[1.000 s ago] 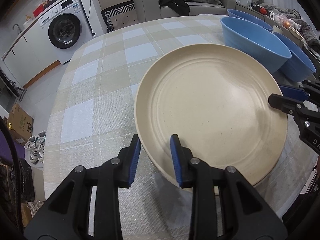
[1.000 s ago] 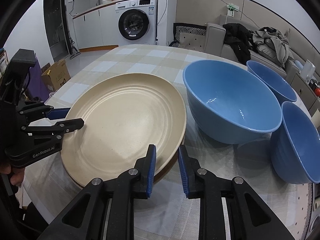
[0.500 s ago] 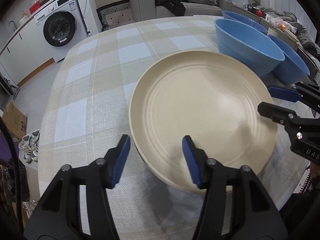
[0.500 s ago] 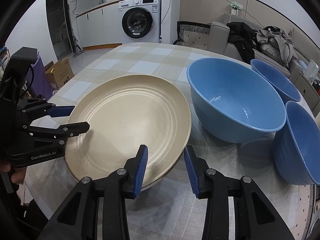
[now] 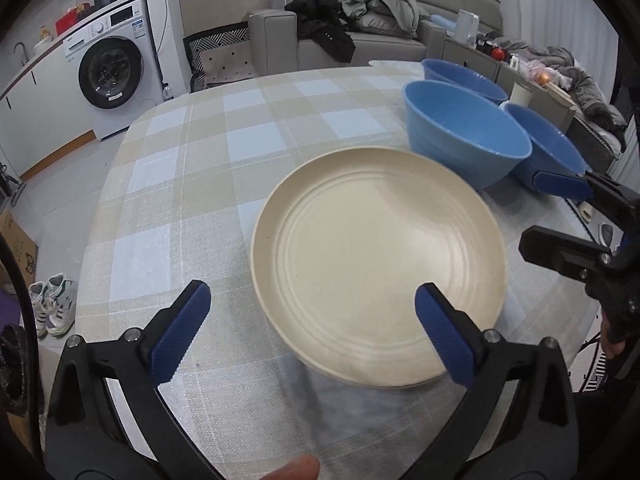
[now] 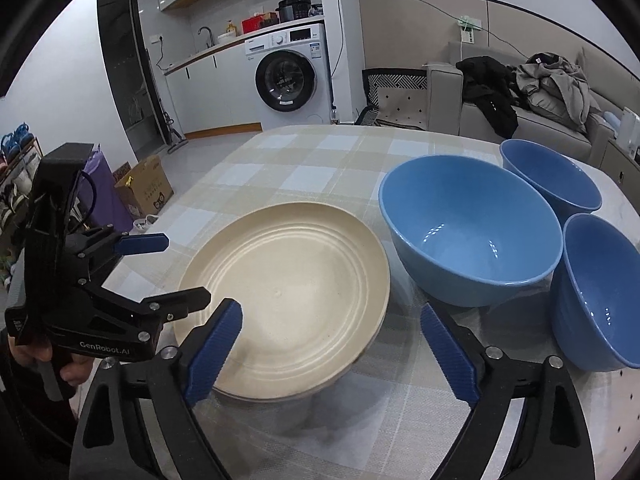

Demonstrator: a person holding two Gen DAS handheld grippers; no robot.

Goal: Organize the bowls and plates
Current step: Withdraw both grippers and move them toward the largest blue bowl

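A beige ridged plate (image 5: 376,268) (image 6: 288,300) lies flat on the checked tablecloth, with a second rim showing under it. My left gripper (image 5: 312,300) (image 6: 186,268) hovers above its left rim, jaws opening wide, pads clear of the plate. My right gripper (image 6: 330,314) (image 5: 536,214) hovers over the opposite rim, jaws also opening, touching nothing. Three blue bowls stand right of the plate: a large one (image 6: 472,232) (image 5: 464,144), one behind it (image 6: 548,176) and one nearer (image 6: 600,292).
The round table (image 5: 200,184) ends just below both grippers. Beyond it stand a washing machine (image 5: 112,76) and a grey sofa (image 5: 360,28) piled with clothes. A cardboard box (image 6: 144,188) and shoes (image 5: 52,304) lie on the floor at the left.
Both grippers let go of the plate's rim, opened from nearly shut to wide, and lifted back a little. The plate now rests flat.
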